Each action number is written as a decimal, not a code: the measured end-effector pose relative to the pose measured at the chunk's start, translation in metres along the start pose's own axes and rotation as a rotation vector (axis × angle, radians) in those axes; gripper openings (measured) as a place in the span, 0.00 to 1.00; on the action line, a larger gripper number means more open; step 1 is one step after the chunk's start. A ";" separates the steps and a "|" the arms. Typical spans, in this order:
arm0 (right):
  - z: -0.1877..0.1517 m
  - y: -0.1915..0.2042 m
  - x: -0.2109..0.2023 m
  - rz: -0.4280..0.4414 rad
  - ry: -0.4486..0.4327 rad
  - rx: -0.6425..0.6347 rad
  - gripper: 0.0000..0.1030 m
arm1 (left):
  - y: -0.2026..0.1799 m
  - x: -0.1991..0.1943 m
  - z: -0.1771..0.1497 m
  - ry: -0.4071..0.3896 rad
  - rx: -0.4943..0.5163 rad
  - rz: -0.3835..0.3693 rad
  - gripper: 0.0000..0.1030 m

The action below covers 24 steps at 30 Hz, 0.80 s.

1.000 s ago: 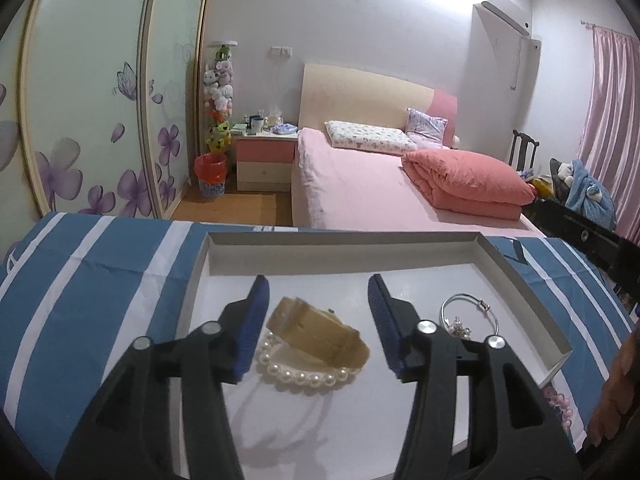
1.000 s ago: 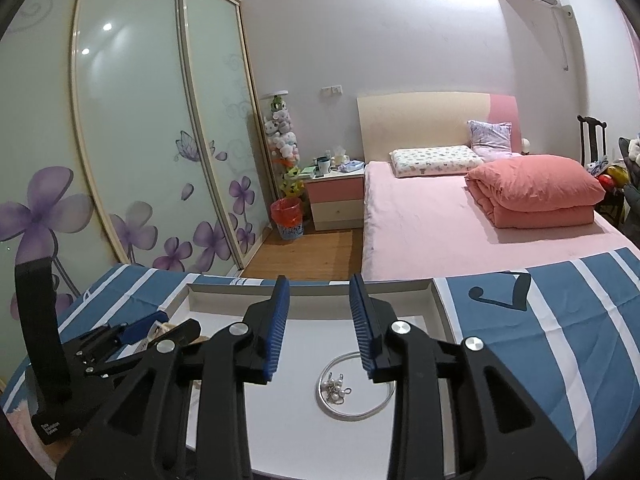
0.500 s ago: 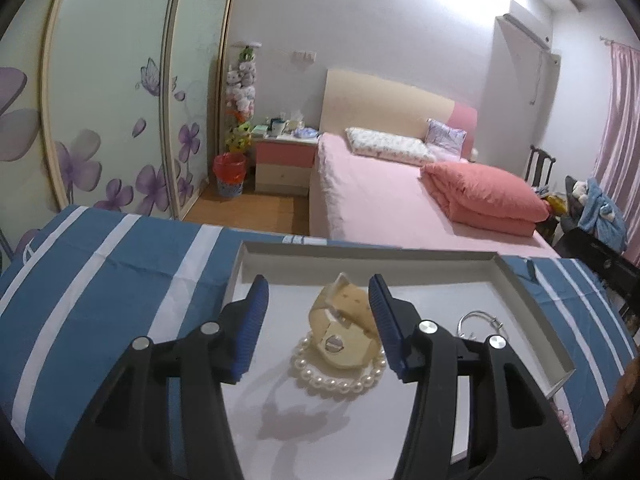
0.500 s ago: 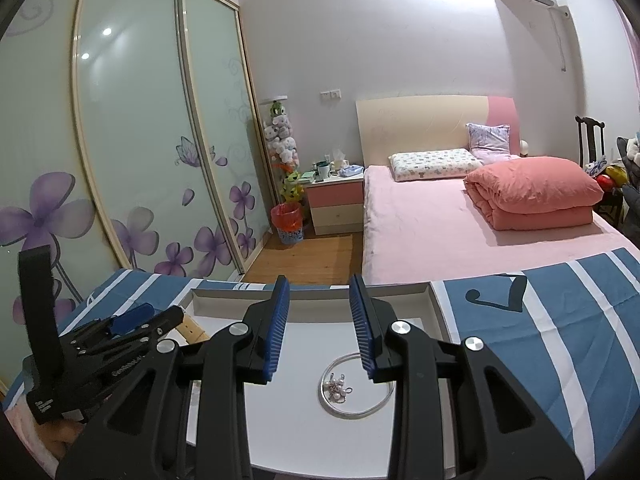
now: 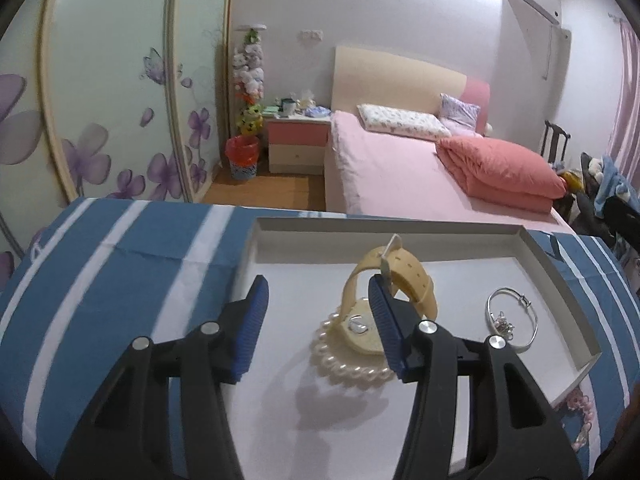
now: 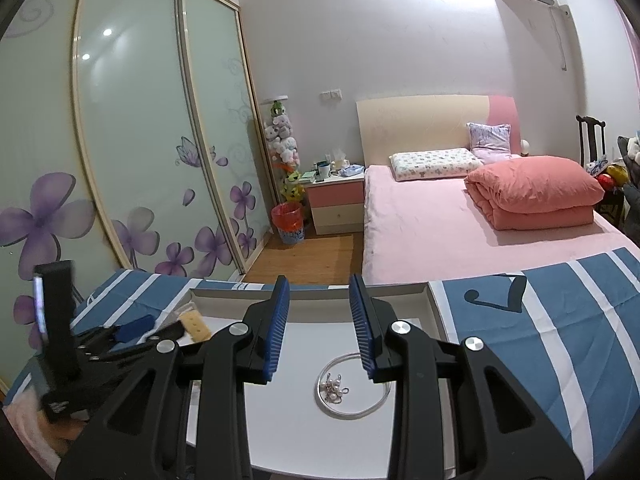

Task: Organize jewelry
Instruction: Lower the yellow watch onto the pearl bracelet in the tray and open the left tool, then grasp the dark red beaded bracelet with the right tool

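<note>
I held the left gripper (image 5: 316, 316) spread and empty, the beige watch (image 5: 390, 284) on the pearl bracelet (image 5: 352, 364) just beside its right finger in the tray (image 5: 560, 256), so nothing snagged.

Both wrist views over tray (image 5: 560, 264)

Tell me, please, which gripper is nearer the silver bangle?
Right. The right gripper hovers directly over the silver bangle; the left gripper is off beside it, by the watch.
</note>
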State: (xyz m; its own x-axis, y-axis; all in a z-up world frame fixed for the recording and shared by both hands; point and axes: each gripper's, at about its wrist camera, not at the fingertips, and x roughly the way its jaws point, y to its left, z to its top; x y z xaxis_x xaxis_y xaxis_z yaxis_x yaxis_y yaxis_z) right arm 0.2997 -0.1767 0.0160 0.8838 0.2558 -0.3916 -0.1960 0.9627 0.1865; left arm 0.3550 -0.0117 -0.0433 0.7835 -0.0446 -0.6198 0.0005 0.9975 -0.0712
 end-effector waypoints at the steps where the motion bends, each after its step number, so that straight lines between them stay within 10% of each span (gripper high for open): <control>1: 0.001 -0.001 0.001 0.000 -0.001 0.000 0.32 | -0.003 0.006 0.003 0.009 -0.009 -0.006 0.50; 24: 0.005 0.004 -0.024 -0.010 -0.038 0.016 0.33 | 0.002 -0.042 0.029 -0.112 -0.045 -0.035 0.50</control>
State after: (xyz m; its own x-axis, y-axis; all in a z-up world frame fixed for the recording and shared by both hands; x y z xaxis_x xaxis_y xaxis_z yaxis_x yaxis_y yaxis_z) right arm 0.2801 -0.1789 0.0304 0.9014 0.2424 -0.3588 -0.1808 0.9636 0.1968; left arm 0.3401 -0.0062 0.0057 0.8481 -0.0708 -0.5250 0.0033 0.9917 -0.1283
